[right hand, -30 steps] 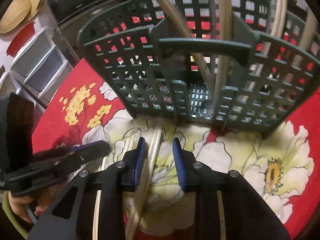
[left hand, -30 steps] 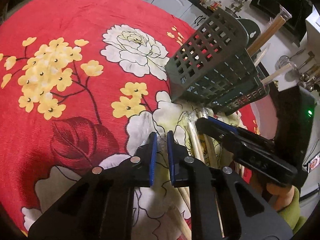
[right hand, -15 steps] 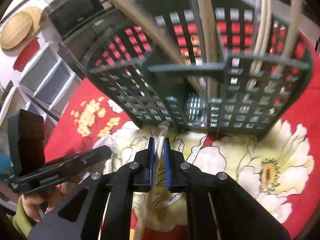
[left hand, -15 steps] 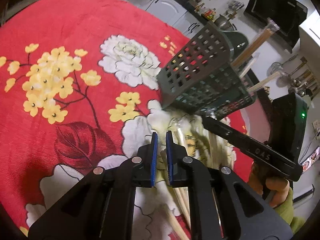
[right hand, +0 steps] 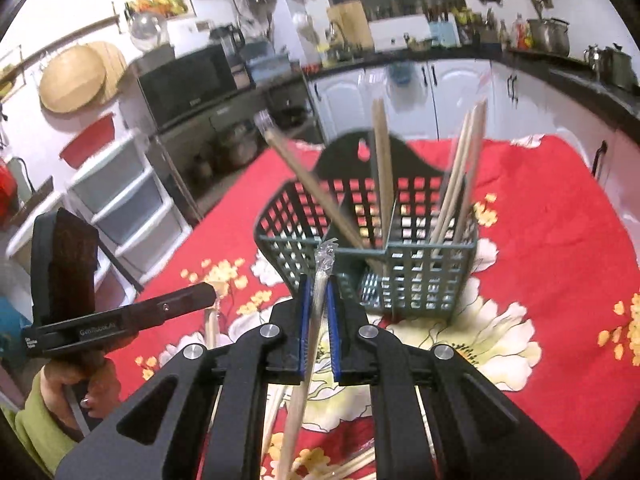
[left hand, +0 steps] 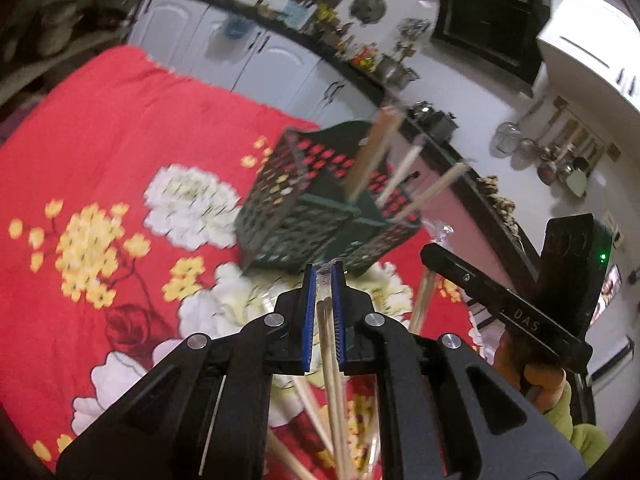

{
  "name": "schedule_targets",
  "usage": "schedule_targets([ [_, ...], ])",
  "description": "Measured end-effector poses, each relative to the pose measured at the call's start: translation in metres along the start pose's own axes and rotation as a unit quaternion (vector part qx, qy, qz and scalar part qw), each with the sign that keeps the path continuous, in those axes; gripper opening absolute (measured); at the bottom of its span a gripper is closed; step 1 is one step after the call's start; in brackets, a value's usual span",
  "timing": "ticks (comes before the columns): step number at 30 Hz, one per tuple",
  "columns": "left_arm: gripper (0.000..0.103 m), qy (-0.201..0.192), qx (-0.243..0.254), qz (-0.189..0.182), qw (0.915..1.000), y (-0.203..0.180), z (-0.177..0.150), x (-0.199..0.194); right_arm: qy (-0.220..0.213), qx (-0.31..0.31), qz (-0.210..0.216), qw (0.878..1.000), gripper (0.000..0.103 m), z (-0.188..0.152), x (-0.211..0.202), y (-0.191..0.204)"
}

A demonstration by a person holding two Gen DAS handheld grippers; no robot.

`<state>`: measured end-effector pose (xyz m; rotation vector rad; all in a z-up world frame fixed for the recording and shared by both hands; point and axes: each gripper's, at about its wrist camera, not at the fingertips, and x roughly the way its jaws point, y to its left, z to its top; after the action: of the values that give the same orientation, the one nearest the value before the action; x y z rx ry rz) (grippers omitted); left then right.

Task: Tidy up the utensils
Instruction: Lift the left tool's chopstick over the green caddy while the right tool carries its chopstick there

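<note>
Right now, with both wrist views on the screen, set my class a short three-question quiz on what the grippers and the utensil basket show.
1. True or false: the right gripper is shut on a plastic-wrapped chopstick pair.
2. Multiple choice: the green utensil basket stands on (A) a bare wooden table, (B) a red floral cloth, (C) a steel tray.
3. Fill in the missing word: the wooden sticks already in the basket stand with their ends pointing ____.

Key
1. True; its jaws press the wrapped pair. The left gripper likewise holds its wrapped chopsticks.
2. B
3. Up
</note>
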<state>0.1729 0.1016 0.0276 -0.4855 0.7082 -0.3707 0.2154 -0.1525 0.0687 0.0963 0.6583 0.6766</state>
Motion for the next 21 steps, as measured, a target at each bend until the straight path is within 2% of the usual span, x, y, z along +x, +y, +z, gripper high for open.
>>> schedule_targets([
  [10, 0.004, -0.026, 0.069, -0.02, 0.9971, -0.057, 0.012, -0.009, -0.095, -0.031, -0.031, 0.995, 0.006, -0.003, -0.057, 0.011],
  [21, 0.004, -0.05, 0.104, -0.036, 0.9927, -0.095, 0.022, -0.013, -0.156, -0.044, -0.059, 0.985, 0.006, -0.002, -0.091, 0.016],
])
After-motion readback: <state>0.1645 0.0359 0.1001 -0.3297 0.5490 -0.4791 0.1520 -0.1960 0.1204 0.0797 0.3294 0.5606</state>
